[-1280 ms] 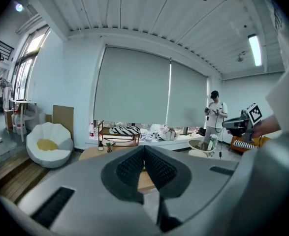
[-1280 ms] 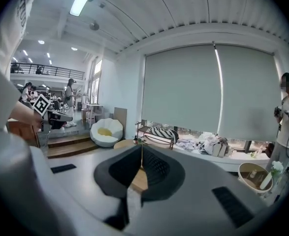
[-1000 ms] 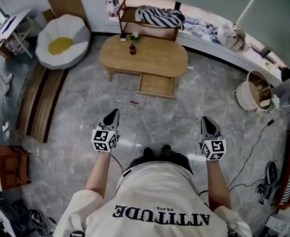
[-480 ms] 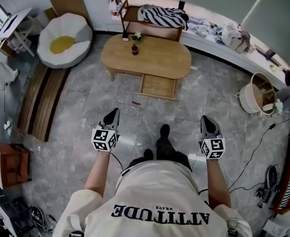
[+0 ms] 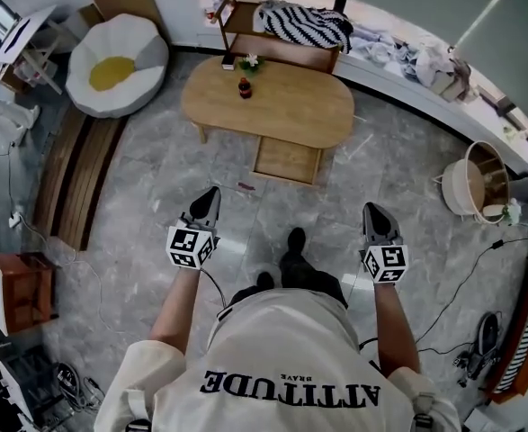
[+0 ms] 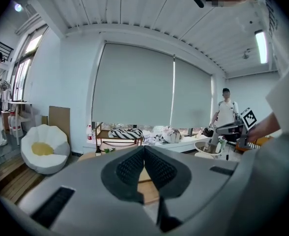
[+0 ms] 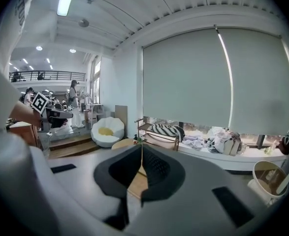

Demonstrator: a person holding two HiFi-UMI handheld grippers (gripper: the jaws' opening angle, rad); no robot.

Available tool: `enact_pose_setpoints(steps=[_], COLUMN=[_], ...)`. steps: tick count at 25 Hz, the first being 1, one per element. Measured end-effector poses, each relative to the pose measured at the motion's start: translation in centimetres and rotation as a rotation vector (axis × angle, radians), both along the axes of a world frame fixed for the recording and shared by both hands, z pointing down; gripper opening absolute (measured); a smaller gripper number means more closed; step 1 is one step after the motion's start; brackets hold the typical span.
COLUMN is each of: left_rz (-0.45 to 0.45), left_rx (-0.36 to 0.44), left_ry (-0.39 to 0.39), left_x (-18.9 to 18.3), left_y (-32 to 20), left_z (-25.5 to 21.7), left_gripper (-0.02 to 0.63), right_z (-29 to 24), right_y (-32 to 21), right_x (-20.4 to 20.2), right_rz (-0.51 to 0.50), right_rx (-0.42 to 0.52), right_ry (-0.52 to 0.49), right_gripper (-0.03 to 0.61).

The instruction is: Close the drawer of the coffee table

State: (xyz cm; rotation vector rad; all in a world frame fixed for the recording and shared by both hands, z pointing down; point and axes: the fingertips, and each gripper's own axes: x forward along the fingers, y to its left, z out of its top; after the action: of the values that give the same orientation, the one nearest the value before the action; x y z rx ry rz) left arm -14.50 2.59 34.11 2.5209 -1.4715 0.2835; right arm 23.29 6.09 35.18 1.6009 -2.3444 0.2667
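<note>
An oval wooden coffee table (image 5: 281, 106) stands ahead on the grey stone floor. Its drawer (image 5: 287, 159) is pulled out toward me from under the near edge. A small dark bottle (image 5: 244, 87) and a little plant (image 5: 250, 61) sit on its top. My left gripper (image 5: 210, 198) is held out at the left, shut and empty, well short of the drawer. At the right, my right gripper (image 5: 373, 211) is also shut with nothing in it. In the left gripper view the jaws (image 6: 144, 150) meet in front of the table; in the right gripper view the jaws (image 7: 141, 150) are together too.
A white and yellow egg-shaped beanbag (image 5: 116, 65) lies at the back left beside wooden steps (image 5: 79, 183). Behind the table is a wooden rack (image 5: 277, 34) with a striped cloth. A round basket (image 5: 476, 185) stands at the right, cables trail on the floor, and a person (image 6: 226, 113) stands far off.
I have stepped forward: one foot now leads, and the table and drawer sit a little closer. Both grippers have travelled forward with me, still shut.
</note>
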Motion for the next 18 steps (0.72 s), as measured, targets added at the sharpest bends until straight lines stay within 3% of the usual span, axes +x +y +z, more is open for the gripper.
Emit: enact_pose_setpoints(steps=[9,18], left_rz=[0.014,-0.038], left_rx=[-0.014,-0.064], left_ry=[-0.044,-0.058], left_x=[4.5,7.8], left_y=[-7.8,-13.0], left_z=[1.3,3.4], left_gripper=[0.021,0.021], right_z=[2.3,5.5], right_y=[-8.7,-15.2], right_x=[1.8,3.0], right_rz=[-0.058,-0.143], right_rx=[-0.032,-0.098], right_ry=[-0.013,-0.028], right_gripper=[0.02,0.02])
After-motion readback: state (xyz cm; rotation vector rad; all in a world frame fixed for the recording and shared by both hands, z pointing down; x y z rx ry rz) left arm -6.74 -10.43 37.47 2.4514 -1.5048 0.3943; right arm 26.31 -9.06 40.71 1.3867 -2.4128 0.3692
